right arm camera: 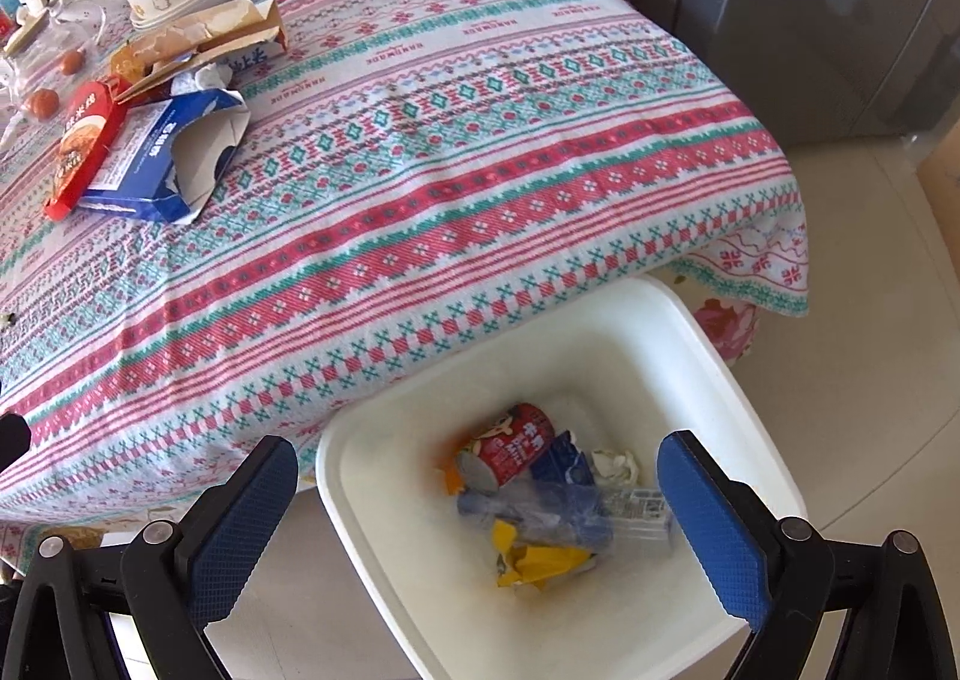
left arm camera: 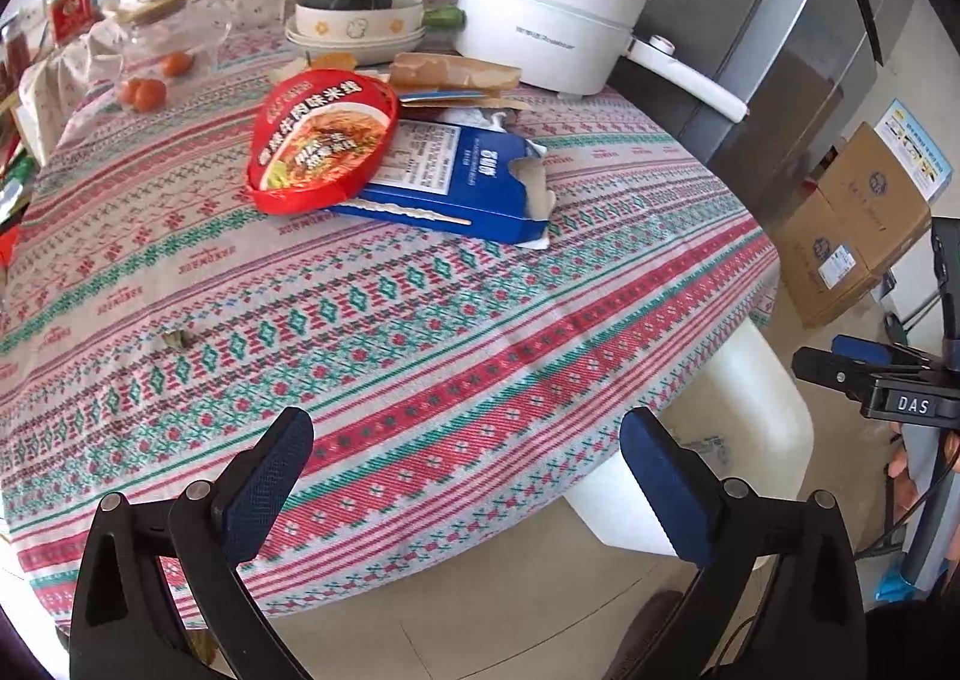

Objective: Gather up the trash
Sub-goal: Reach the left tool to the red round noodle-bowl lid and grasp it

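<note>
Both claws gape wide, nothing between the pads: left gripper (left arm camera: 465,479) over the tablecloth (left arm camera: 420,332) edge at bottom of frame, right gripper (right arm camera: 477,524) above the white bin (right arm camera: 708,356), lower centre. Bin contents: one red can (right arm camera: 510,443), one yellow wrapper (right arm camera: 540,560), one clear plastic piece, some scraps. On the table, upper left: one red noodle lid (left arm camera: 321,140) atop one torn blue box (left arm camera: 474,182), one brown torn carton (left arm camera: 450,71). Three oranges, one pumpkin.

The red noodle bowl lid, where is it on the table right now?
In the left wrist view the red noodle bowl lid lies left of centre on the patterned tablecloth, leaning on the torn blue carton, in front of the white electric pot.
</note>
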`<state>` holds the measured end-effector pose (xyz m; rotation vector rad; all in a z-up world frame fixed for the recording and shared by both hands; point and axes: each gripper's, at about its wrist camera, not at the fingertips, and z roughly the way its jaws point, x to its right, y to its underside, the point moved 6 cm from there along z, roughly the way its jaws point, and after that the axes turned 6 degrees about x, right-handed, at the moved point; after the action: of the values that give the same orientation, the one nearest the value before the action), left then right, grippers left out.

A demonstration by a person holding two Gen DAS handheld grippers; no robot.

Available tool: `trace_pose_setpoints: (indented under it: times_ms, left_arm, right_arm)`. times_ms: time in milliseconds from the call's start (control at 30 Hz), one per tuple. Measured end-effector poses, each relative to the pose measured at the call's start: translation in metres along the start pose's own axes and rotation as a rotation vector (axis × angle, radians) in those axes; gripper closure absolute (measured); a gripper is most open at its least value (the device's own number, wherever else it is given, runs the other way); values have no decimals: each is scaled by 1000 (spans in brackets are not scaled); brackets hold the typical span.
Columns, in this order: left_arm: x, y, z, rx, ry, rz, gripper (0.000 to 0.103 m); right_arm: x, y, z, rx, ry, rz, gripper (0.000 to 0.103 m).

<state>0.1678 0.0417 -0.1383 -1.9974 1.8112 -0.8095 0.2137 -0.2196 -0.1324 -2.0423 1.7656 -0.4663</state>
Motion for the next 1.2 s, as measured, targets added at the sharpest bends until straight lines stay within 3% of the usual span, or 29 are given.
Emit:
trace_pose_setpoints:
  times_ms: [233, 500, 800, 867, 1033, 1200]
  left_arm:
    - [-32, -9, 1, 15, -62, -38, 0]
    - [-57, -23, 7, 34, -136, 0, 0]
    - [-77, -53, 37, 42, -143, 21, 0]
    - [-80, -61, 46, 41, -148, 61, 0]
    - [-82, -71, 70, 44, -289, 291, 0]
    - [-87, -77, 87, 69, -336, 337, 0]
  right_arm:
    - [-32, -15, 0, 50, 6, -55, 2]
    - [-61, -22, 12, 52, -2, -92, 1]
    - [-85, -26, 28, 37, -6, -148, 1]
    - [-88, -29, 31, 32, -18, -144, 1]
    - [-90, -34, 39, 25, -21, -143, 1]
    - [-83, -37, 51, 5, -19, -117, 1]
